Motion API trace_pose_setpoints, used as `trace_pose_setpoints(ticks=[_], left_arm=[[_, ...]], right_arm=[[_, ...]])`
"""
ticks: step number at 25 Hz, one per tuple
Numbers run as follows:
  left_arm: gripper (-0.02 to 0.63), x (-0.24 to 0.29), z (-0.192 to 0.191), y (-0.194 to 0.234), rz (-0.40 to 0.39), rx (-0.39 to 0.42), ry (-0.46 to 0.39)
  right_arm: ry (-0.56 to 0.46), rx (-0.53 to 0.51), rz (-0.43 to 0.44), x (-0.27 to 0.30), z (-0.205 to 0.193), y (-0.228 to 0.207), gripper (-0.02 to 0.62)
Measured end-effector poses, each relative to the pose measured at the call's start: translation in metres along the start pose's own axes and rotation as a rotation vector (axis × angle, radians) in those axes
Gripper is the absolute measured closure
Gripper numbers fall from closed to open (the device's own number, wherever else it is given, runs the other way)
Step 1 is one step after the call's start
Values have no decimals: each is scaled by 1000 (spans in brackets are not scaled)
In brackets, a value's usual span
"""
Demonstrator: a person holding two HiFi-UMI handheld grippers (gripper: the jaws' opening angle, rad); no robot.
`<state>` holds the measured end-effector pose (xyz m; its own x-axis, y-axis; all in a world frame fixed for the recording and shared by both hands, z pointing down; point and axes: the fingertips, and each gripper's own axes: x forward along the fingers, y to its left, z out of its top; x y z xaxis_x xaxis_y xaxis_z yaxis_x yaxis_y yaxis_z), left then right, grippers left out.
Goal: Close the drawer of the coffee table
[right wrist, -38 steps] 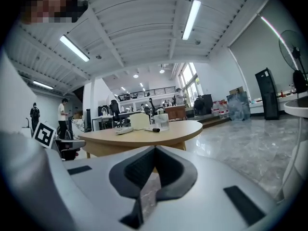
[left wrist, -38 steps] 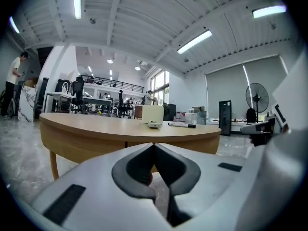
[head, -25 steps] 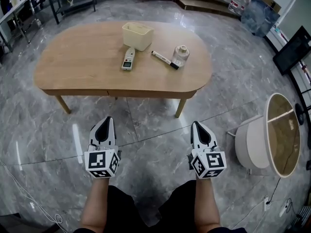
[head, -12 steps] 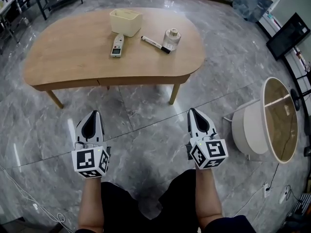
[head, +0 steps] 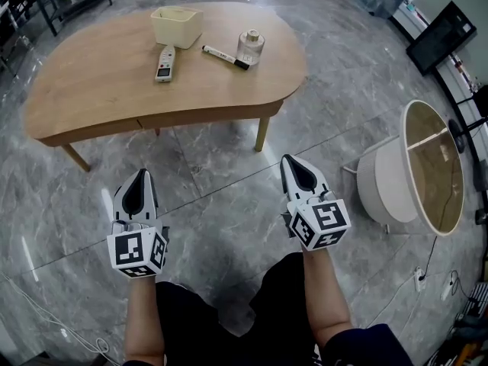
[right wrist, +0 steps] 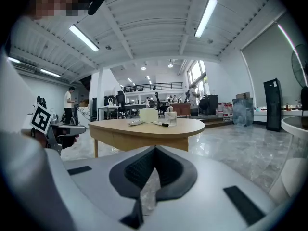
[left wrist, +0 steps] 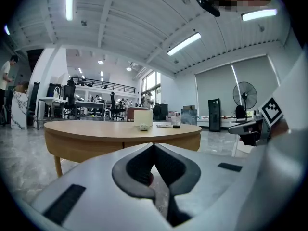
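Task status: judged complete or all but complete. The drawer sits in the front apron of the surface and reads as flush with it. Only a thin vertical seam breaks the apron line, with no panel standing proud and no dark gap showing from the head view. The left gripper view, looking level at the same apron, shows the same unbroken face. Which side of the seam belongs to the drawer cannot be settled from these views. The load on top is a box, a remote, a marker and a jar, all well back from the front edge and clear of the drawer. Nothing appears left to do beyond a confirming check that the front is fully home, and that would call for stepping in closer. The left tool is fully closed, its pads meeting at the tip, with nothing between them and nothing touched. It hangs over bare floor, well apart from the surface. The right tool is likewise closed and empty, in contact with nothing, and it too is over floor short of the near leg. Both tools point toward the surface at a slight downward tilt, held at about the person's knees.
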<state>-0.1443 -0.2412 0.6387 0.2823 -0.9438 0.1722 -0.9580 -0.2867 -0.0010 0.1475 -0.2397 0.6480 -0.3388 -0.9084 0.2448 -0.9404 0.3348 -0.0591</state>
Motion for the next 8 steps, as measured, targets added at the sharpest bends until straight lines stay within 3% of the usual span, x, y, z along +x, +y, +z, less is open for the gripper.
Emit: trace_pose_setpoints(ticks=[8], left_arm=[[581, -1, 0, 1, 9, -6, 11]], right_arm=[[12, -13, 24, 2, -1, 6, 569]])
